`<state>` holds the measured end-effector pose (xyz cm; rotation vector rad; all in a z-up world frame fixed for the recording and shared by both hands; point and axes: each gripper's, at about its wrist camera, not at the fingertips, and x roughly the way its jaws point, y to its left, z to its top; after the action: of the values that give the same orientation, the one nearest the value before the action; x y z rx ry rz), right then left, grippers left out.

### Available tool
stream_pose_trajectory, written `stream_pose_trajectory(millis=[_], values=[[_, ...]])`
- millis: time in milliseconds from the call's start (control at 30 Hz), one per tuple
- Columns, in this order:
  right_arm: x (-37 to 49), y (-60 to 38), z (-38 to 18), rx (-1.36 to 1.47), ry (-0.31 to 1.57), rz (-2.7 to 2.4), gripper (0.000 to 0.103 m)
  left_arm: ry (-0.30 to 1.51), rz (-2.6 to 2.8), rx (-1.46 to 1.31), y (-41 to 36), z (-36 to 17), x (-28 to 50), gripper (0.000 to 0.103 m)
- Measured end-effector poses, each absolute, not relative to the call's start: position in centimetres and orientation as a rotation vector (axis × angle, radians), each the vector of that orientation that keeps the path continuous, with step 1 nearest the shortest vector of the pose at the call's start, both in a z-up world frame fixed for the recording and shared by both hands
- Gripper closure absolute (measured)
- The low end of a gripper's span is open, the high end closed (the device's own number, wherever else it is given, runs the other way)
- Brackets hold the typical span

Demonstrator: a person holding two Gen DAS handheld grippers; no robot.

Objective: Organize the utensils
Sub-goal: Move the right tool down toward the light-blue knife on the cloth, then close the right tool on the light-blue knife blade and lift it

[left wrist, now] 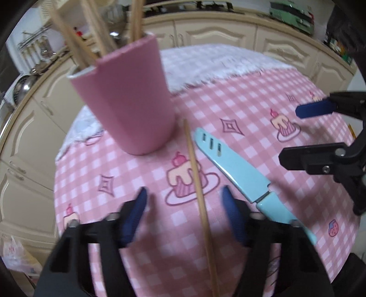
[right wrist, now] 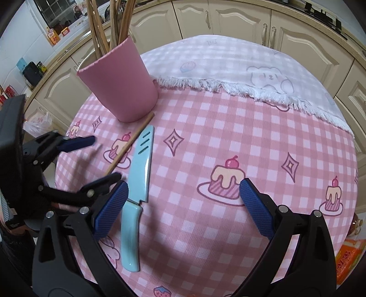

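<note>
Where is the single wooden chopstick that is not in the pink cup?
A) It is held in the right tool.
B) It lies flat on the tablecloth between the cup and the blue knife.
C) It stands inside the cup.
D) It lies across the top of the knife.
B: the loose chopstick lies on the tablecloth, its far tip near the pink cup, beside the blue knife; neither tool grips it.

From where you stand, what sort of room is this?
Most likely a home kitchen. Cream panelled cabinet doors curve round behind a table under a pink checked cupcake tablecloth, metal pots and utensils sit on the counter, and a pink cup holds wooden chopsticks.
</note>
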<state>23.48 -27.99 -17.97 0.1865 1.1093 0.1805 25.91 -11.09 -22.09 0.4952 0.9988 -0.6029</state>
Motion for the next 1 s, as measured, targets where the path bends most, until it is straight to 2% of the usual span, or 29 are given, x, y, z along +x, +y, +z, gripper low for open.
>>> stream_pose_trajectory(millis=[33,67,100,133,367,433,533,633,667,700,767,833,1000], values=[[23.5,-27.9,-18.0,0.182,1.112,0.182,0.007,1.003,-0.626,0.486,-11.2,-22.0,25.9,0.059],[23.5,-27.8,-18.0,0.177,1.115,0.183,0.007,1.018,-0.649,0.473,-11.2,-22.0,26.0,0.065],[23.5,-27.6,-18.1,0.171,1.118,0.184,0.007,1.029,-0.666,0.468,-11.3,-21.8,26.0,0.083],[23.5,-27.3,-18.1,0.163,1.122,0.186,0.007,1.030,-0.662,0.481,-11.4,-21.8,26.0,0.095],[24.4,-24.3,-19.3,0.099,1.175,0.210,0.008,1.036,-0.663,0.518,-10.4,-21.5,25.3,0.098],[25.0,-23.4,-19.6,0.100,1.192,0.213,0.011,1.037,-0.655,0.515,-9.8,-21.5,25.2,0.098],[26.0,-22.0,-19.9,0.058,1.215,0.192,0.019,1.042,-0.643,0.518,-9.1,-21.4,25.2,0.097],[26.6,-20.5,-20.0,-0.040,1.221,0.140,0.033,1.052,-0.640,0.537,-9.2,-21.6,25.5,0.094],[26.7,-20.1,-19.9,-0.060,1.219,0.144,0.041,1.050,-0.639,0.556,-9.4,-21.6,25.6,0.092],[26.7,-19.9,-19.8,-0.063,1.221,0.159,0.055,1.046,-0.642,0.577,-9.6,-21.6,25.6,0.092],[26.9,-19.9,-19.5,-0.082,1.226,0.166,0.074,1.051,-0.662,0.586,-9.8,-21.7,25.9,0.093],[26.9,-19.9,-19.3,-0.097,1.229,0.193,0.074,1.063,-0.688,0.582,-9.9,-21.7,26.0,0.097],[26.2,-21.7,-19.2,-0.026,1.226,0.217,0.076,1.072,-0.699,0.581,-9.8,-21.6,25.8,0.098]])
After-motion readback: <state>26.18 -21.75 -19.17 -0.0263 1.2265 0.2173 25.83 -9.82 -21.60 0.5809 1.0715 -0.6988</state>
